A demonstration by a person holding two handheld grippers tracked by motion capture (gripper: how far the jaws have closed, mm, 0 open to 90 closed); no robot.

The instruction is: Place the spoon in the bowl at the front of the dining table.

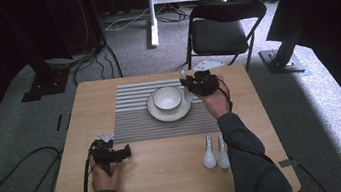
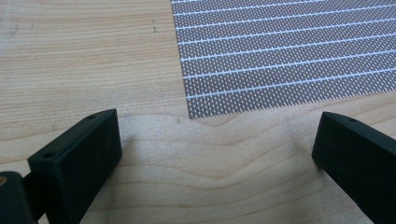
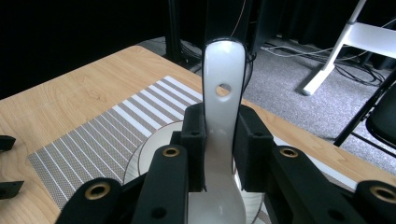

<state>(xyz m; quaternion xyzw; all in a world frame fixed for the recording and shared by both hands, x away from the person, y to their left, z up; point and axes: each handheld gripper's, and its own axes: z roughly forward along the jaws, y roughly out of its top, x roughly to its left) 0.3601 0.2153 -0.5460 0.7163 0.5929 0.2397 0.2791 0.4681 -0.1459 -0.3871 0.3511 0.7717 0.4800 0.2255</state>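
My right gripper (image 1: 191,86) hovers at the right rim of a white bowl (image 1: 167,98) that stands on a white plate (image 1: 157,113). It is shut on a white ceramic spoon (image 3: 223,88): both pads clamp the handle, which rises past the jaws, while the spoon's bowl lies toward the camera. In the high view the spoon (image 1: 183,76) sticks out toward the table's far edge. My left gripper (image 1: 122,152) rests low over the bare wood at the front left, open. In its own view the left gripper (image 2: 217,154) has nothing between its jaws, just before the placemat's (image 2: 280,51) corner.
The striped grey placemat (image 1: 131,116) lies under the plate on the wooden table (image 1: 170,177). Two more white spoons (image 1: 208,154) (image 1: 222,152) lie side by side at the front right. A black folding chair (image 1: 222,30) stands beyond the far edge.
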